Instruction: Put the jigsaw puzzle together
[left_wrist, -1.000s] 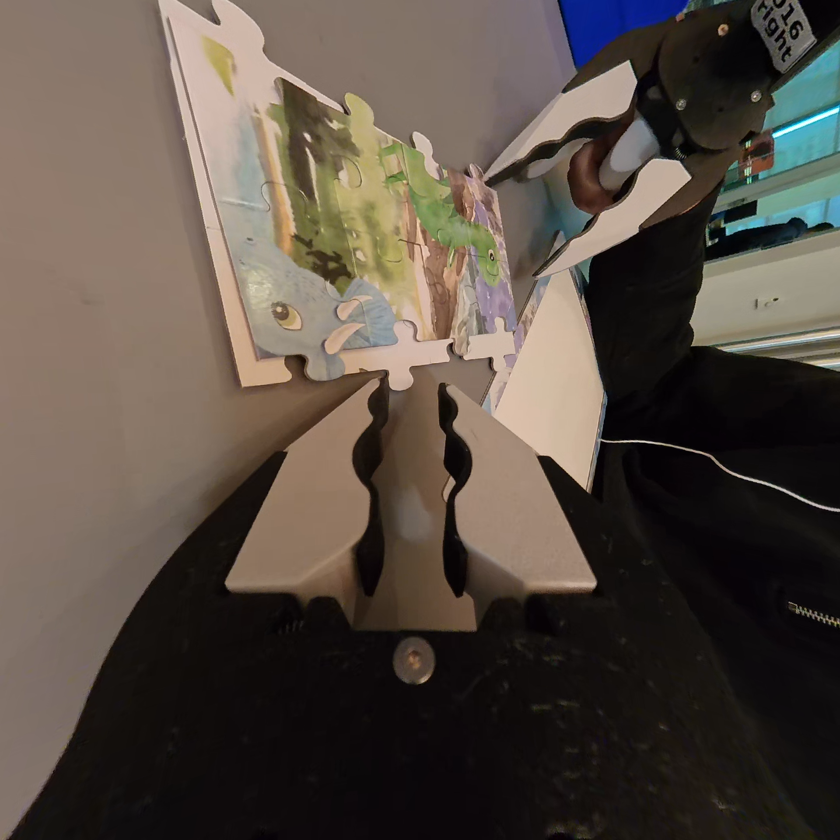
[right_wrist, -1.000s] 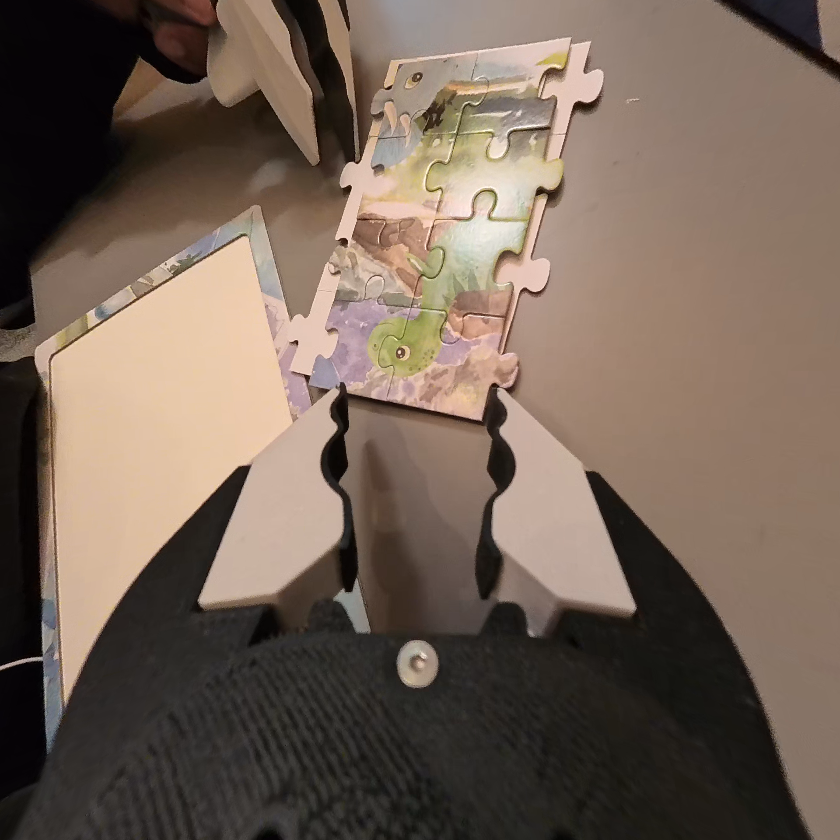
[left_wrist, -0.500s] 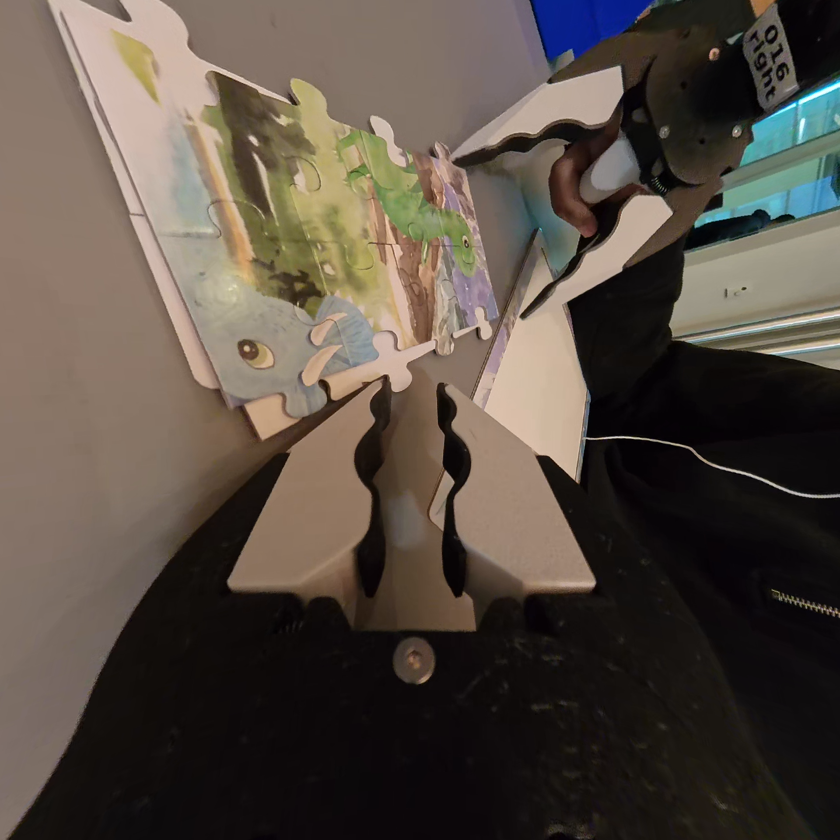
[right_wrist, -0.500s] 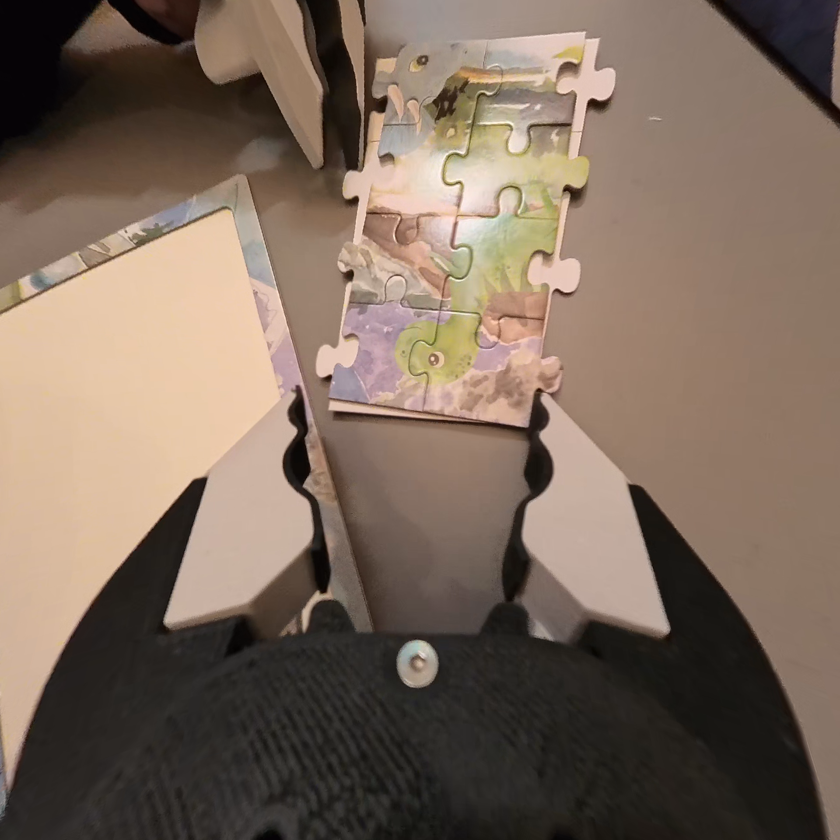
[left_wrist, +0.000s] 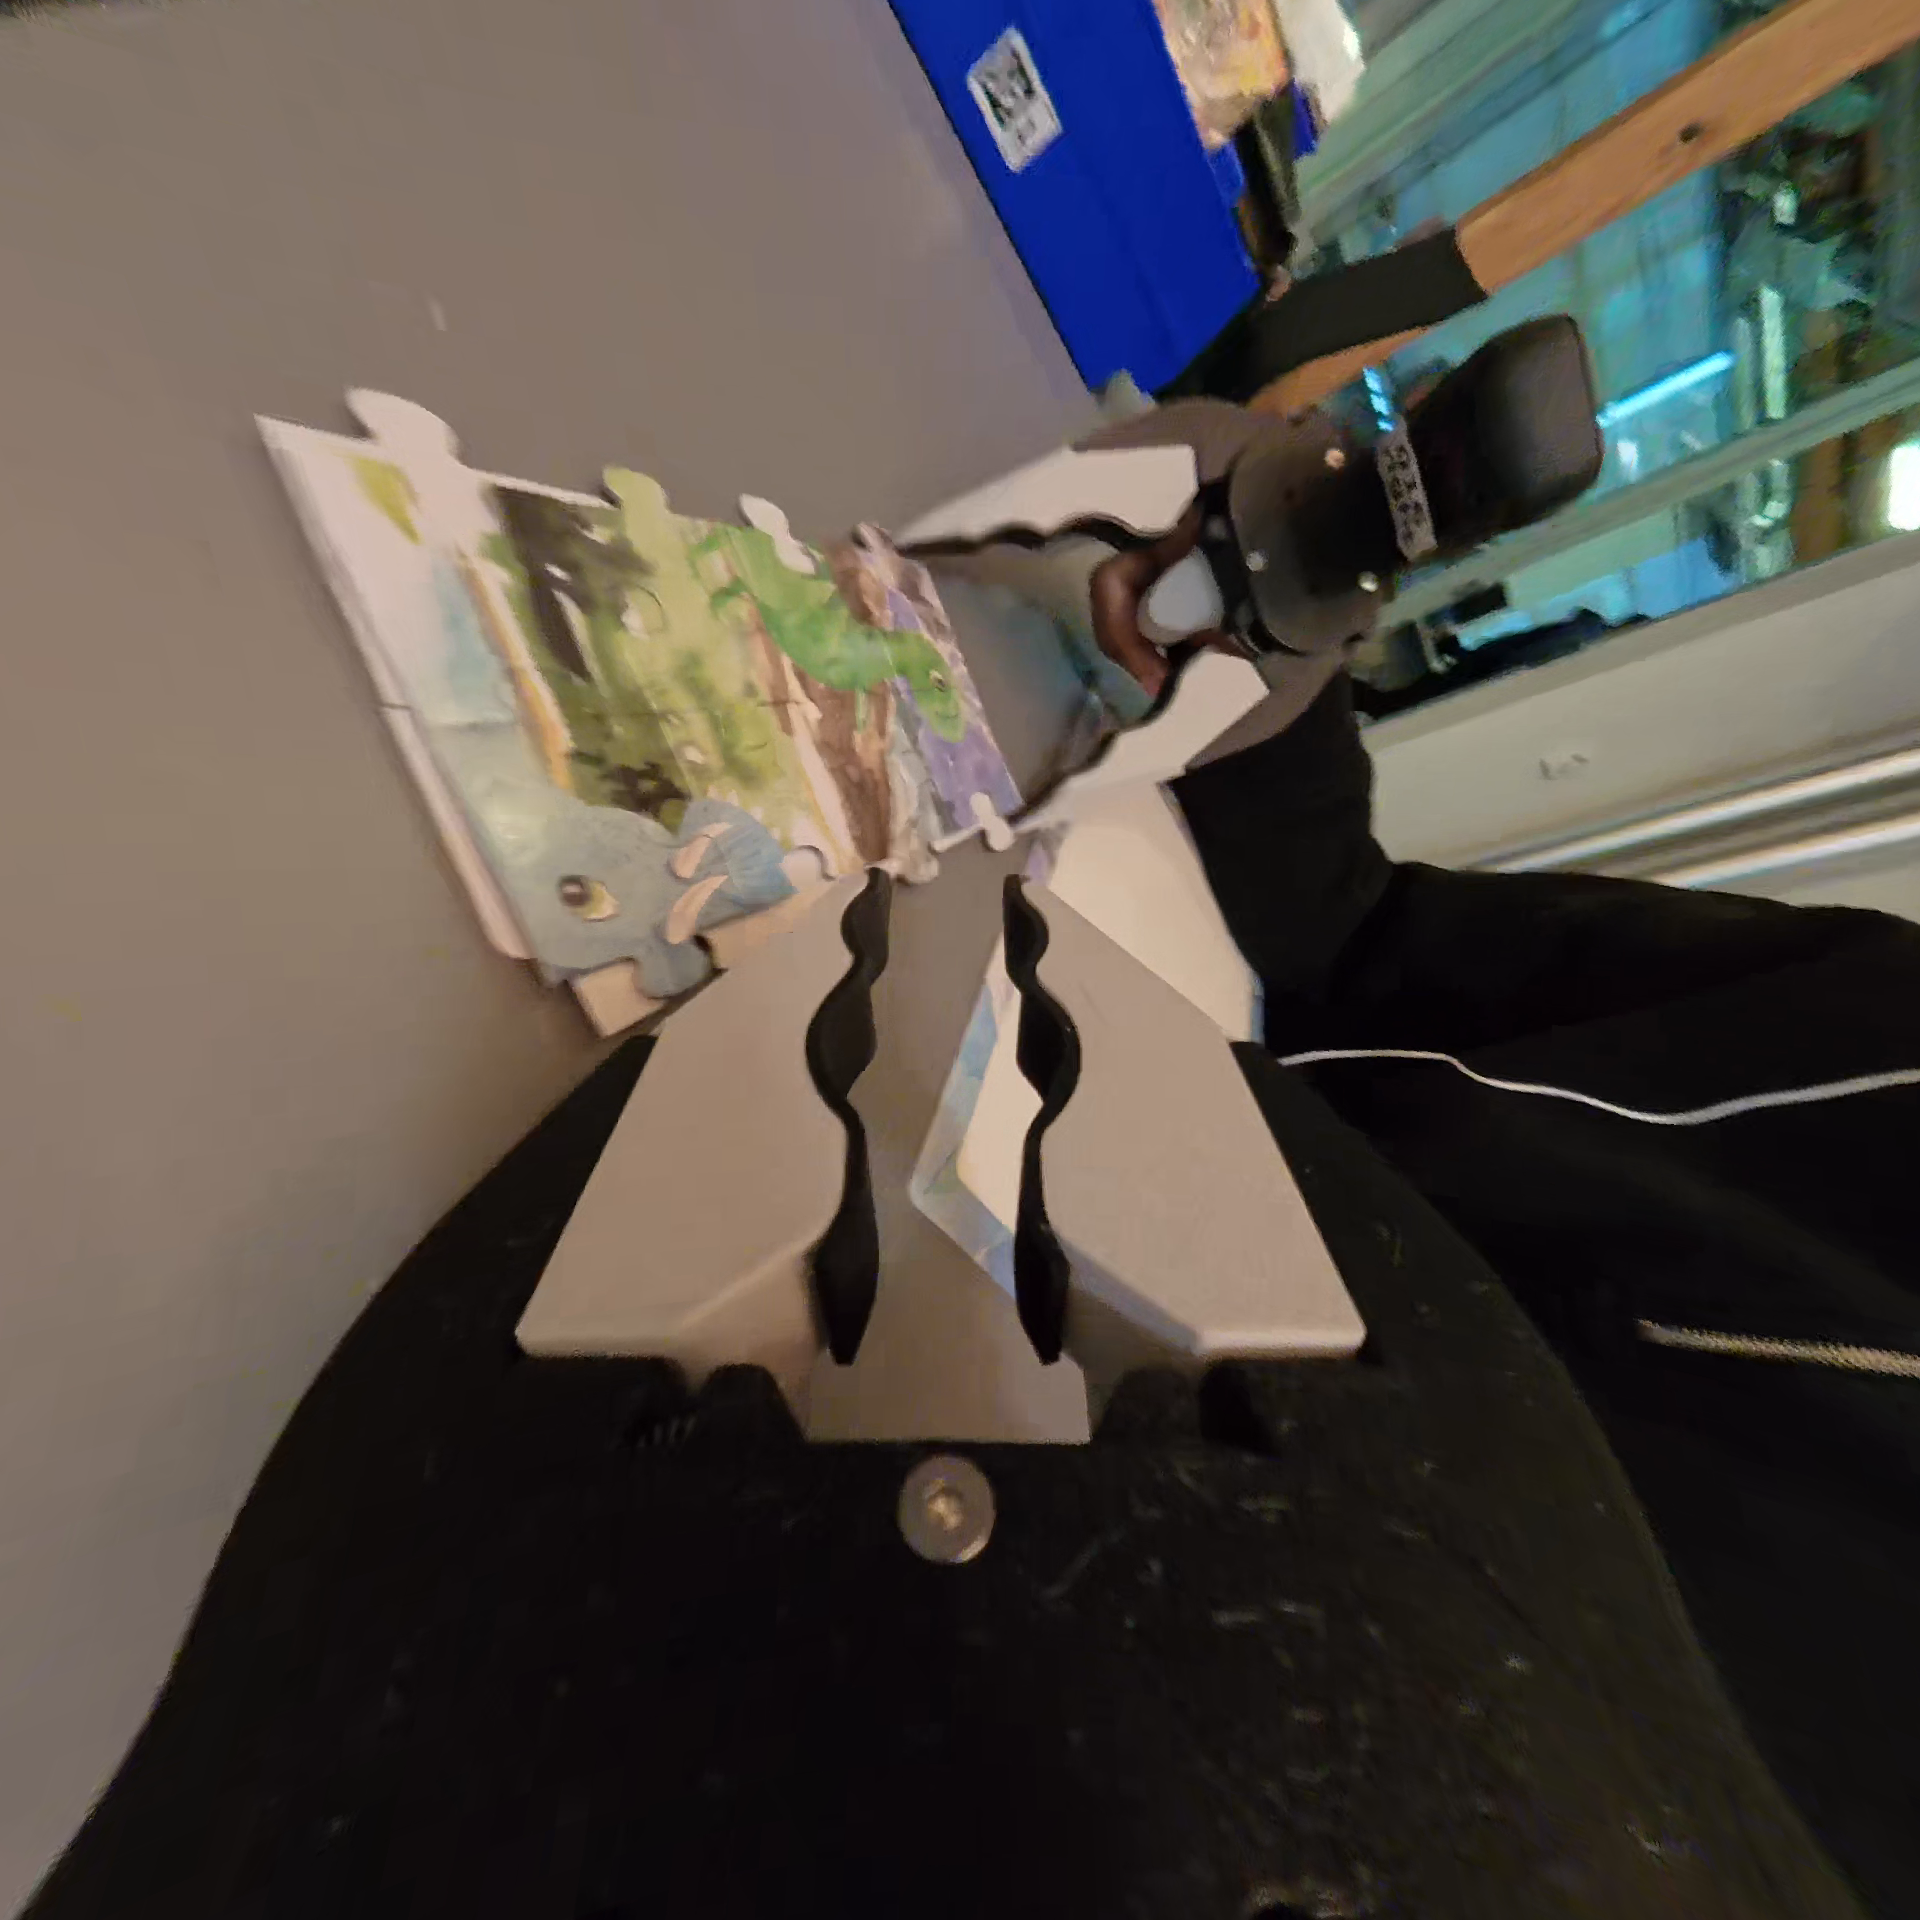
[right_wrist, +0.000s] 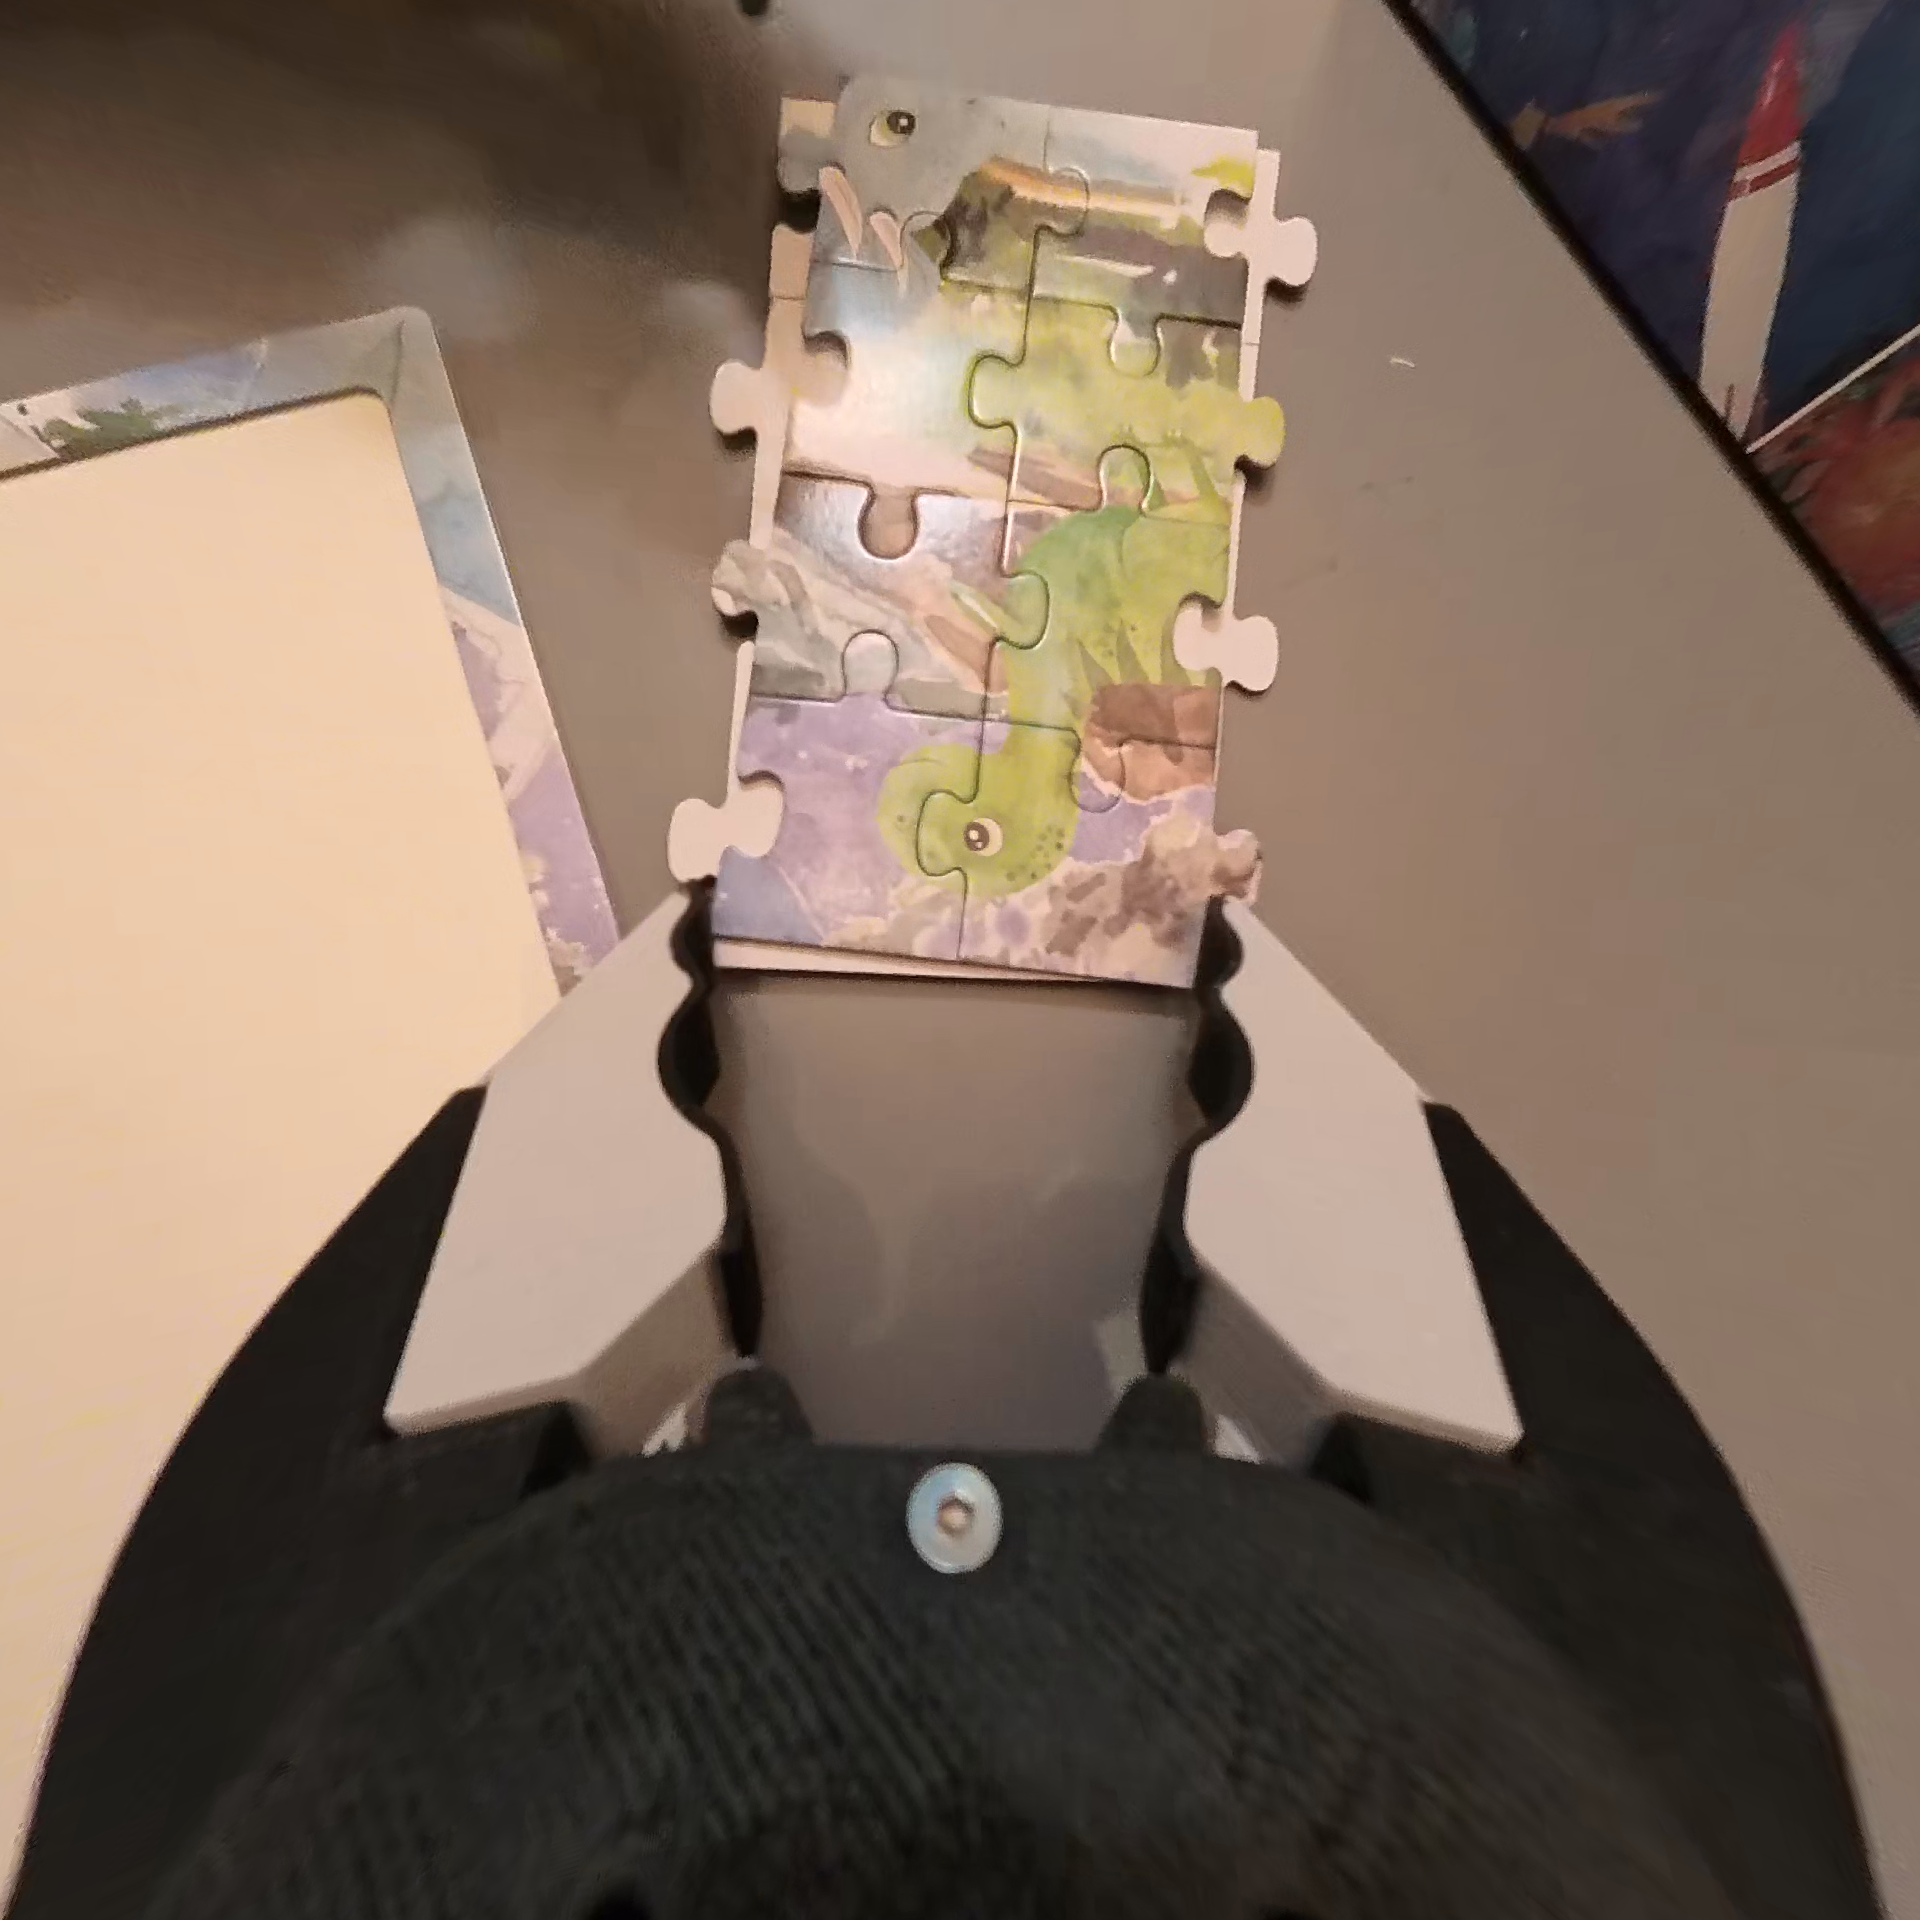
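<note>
The right wrist view is filled at its near edge by the right gripper (right_wrist: 961, 935), whose jaws are spread wide over bare grey table (right_wrist: 1507, 727). The near short edge of the joined strip of cardboard jigsaw pieces printed with a green dinosaur (right_wrist: 997, 540) is framed between the two fingertips, which stand at its corners; contact cannot be judged. Just left of the strip, the cream-centred puzzle tray with a printed blue border (right_wrist: 229, 727) is seen lying flat, a narrow band of table between them. Open table is left to the right, ended far off by a dark edge.

In the left wrist view, the left gripper (left_wrist: 945, 883) is shown empty, its jaws narrowly parted, their tips just short of the strip's long side (left_wrist: 727, 675).
</note>
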